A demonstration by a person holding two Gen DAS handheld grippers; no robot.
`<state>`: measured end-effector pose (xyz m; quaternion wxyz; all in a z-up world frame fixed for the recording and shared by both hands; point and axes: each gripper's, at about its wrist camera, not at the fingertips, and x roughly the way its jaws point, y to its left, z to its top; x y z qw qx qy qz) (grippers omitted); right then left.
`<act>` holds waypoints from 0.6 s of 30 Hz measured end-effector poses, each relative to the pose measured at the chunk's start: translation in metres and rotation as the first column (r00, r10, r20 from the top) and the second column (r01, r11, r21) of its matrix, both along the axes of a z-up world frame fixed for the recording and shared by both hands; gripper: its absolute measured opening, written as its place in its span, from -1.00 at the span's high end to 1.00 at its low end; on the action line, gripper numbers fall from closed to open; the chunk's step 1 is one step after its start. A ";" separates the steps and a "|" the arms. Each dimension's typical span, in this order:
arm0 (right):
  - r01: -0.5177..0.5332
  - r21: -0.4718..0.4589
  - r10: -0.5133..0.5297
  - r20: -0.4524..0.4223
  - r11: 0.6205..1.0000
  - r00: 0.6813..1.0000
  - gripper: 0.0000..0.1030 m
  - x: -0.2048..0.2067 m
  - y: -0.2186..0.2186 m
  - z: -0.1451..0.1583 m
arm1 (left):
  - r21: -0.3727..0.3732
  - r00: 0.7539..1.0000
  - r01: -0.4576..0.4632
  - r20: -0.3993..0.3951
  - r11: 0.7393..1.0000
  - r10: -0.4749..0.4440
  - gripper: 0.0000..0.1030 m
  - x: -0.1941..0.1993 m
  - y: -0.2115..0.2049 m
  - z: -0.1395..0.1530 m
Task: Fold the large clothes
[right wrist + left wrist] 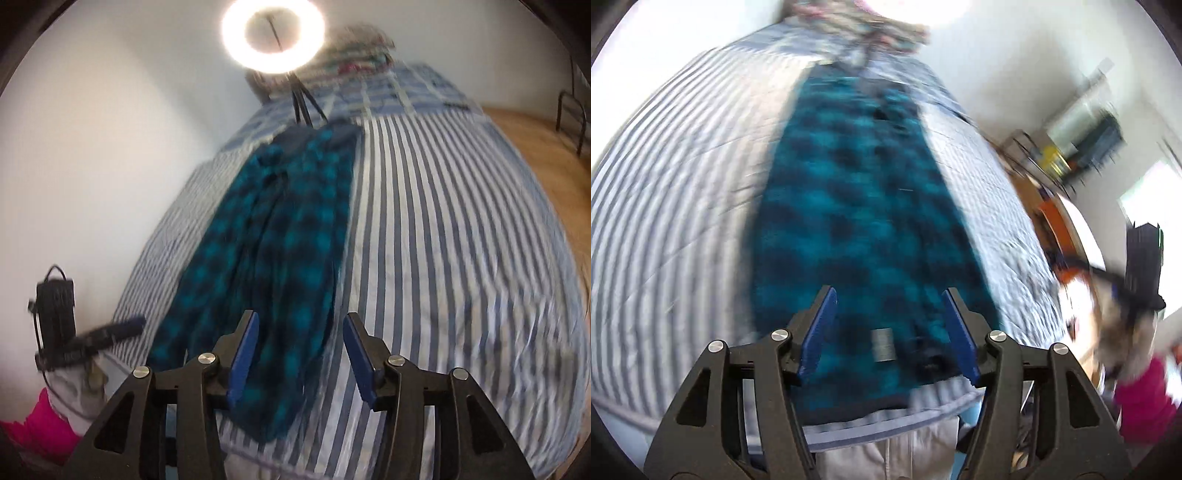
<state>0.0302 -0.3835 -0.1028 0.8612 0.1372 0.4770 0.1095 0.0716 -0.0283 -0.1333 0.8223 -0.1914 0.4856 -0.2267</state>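
Note:
A teal and black plaid garment [857,206] lies folded into a long narrow strip on a blue and white striped bed [672,192]. A grey label [882,345] shows near its close end. My left gripper [888,295] is open and empty, above the garment's near end. In the right wrist view the same garment [280,240] runs away toward a ring light. My right gripper [300,323] is open and empty, above the garment's near right edge and the striped bed [461,240]. Both views are motion-blurred.
A lit ring light [273,35] on a tripod stands at the bed's far end, by a heap of patterned clothes [358,51]. White wall on the left, wooden floor [535,147] on the right. A shelf with clutter [1082,147] stands beside the bed.

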 end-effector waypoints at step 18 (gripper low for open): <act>-0.024 0.195 0.063 -0.194 0.980 0.979 -0.21 -0.018 0.028 -0.128 | -0.207 0.960 -0.102 -0.279 0.973 0.041 -0.18 -0.009 0.024 -0.100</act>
